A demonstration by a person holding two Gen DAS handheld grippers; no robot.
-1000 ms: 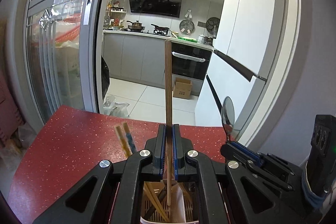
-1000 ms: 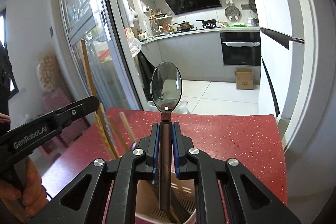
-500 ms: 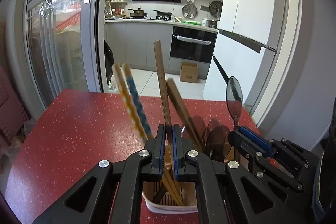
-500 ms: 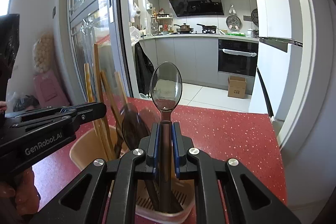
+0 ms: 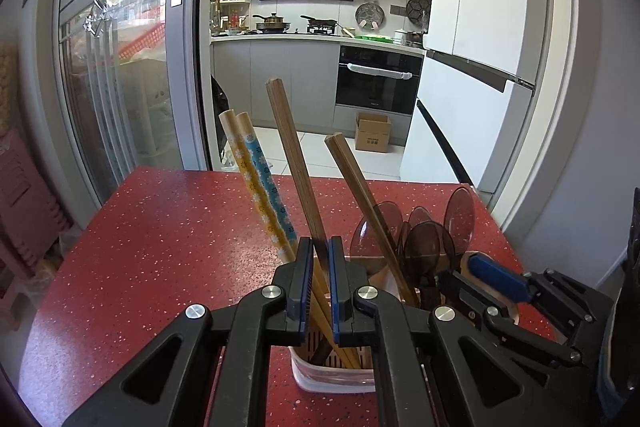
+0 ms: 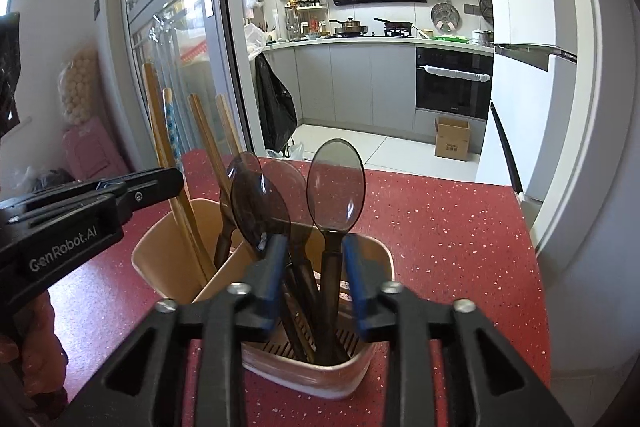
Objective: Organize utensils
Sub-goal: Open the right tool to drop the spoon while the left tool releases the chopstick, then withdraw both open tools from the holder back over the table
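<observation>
1. Left gripper (image 5: 320,259) is clamped tight on a brown wooden chopstick (image 5: 292,163), whose lower end sits inside the utensil holder (image 6: 168,251).
2. Right gripper (image 6: 314,259) jaws are opening, with the clear spoon (image 6: 335,183) standing loose between them in the holder's right compartment.
3. Holder sits on the red speckled table (image 5: 160,227), near edge. The patterned chopsticks (image 5: 256,179) lean left in it and the other smoky spoons (image 6: 256,203) stand on the right.

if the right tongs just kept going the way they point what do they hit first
Probably the spoon handle standing between the opening right tongs, then the slatted bottom of the utensil holder; depth is hard to judge.
</observation>
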